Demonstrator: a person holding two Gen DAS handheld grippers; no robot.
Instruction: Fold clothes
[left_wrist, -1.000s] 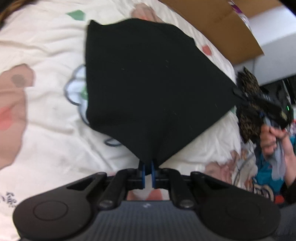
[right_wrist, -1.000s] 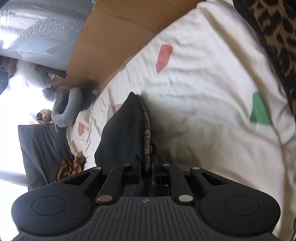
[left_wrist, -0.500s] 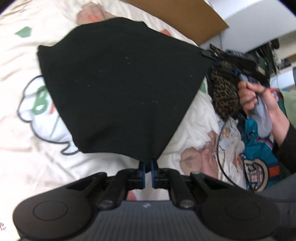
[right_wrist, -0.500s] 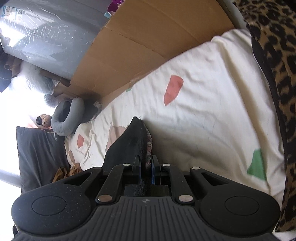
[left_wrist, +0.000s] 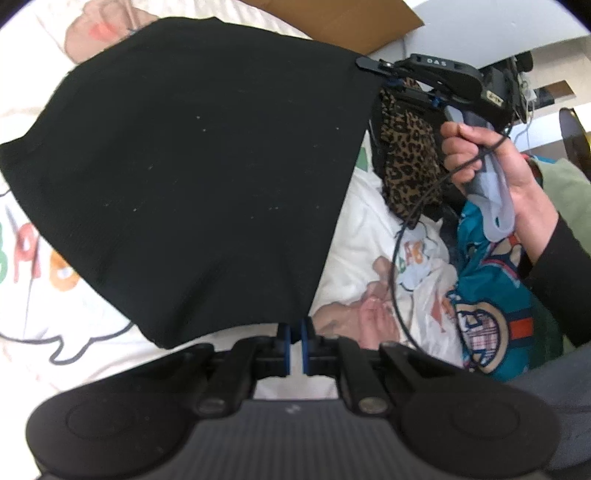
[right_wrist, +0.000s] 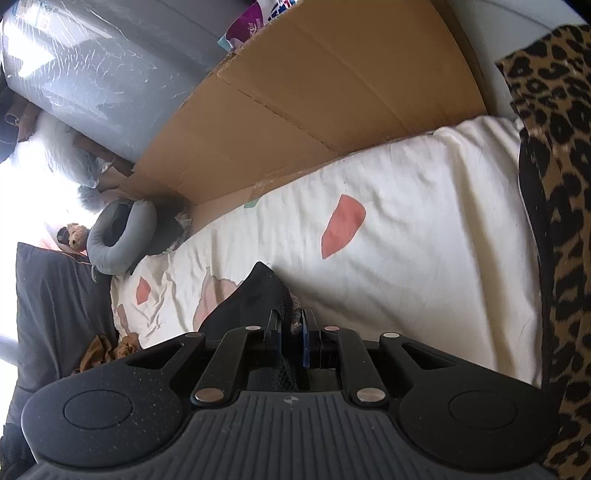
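Left wrist view: the left claw (left_wrist: 294, 341) and right claw (left_wrist: 369, 64) each pinch a corner of the black garment (left_wrist: 192, 177), stretched above the bed (left_wrist: 369, 236). Next: lay it flat for folding.

My left matte-black plastic gripper (left_wrist: 294, 334) has two rounded paddle lobes with embossed discs, ribbed grey housing, silver rivets on its linkage bars and blue pads (left_wrist: 284, 341). My right black gripper (right_wrist: 295, 332) matches it, speckled with dust. In the left view its grip is pale grey, trailing a thin black cable (left_wrist: 397, 280). I wear a black long sleeve (left_wrist: 557, 280).
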